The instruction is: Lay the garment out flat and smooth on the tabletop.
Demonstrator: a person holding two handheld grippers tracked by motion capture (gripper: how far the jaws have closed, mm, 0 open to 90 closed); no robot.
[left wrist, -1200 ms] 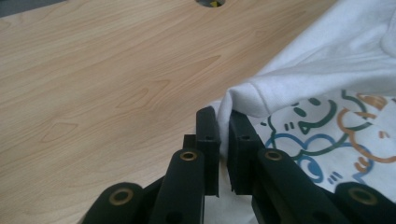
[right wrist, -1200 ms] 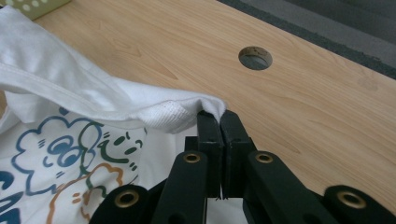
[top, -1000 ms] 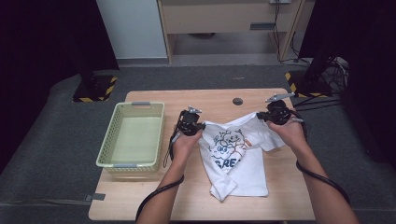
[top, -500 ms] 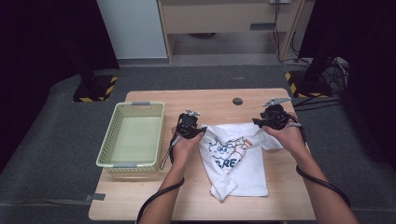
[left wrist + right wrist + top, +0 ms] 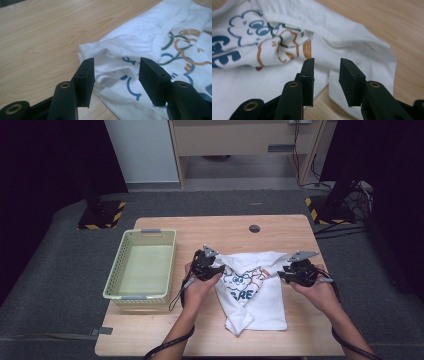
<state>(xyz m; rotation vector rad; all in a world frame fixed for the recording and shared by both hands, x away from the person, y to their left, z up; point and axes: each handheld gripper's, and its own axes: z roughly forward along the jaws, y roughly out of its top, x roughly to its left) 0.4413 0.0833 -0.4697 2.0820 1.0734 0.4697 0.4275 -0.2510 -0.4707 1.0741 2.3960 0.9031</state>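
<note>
Both grippers, left gripper (image 5: 216,268) and right gripper (image 5: 284,273), hover with jaws parted and empty over the white T-shirt (image 5: 255,292) lying mid-table (image 5: 225,227); each should bite a full fold near its edge before closing.

A light wooden table (image 5: 280,227) stands on grey carpet. A pale green plastic basket (image 5: 142,266) sits on its left part. A white T-shirt (image 5: 252,290) with a coloured cartoon print lies crumpled and partly folded right of the basket. A small dark round cap (image 5: 255,228) sits near the far edge.
</note>
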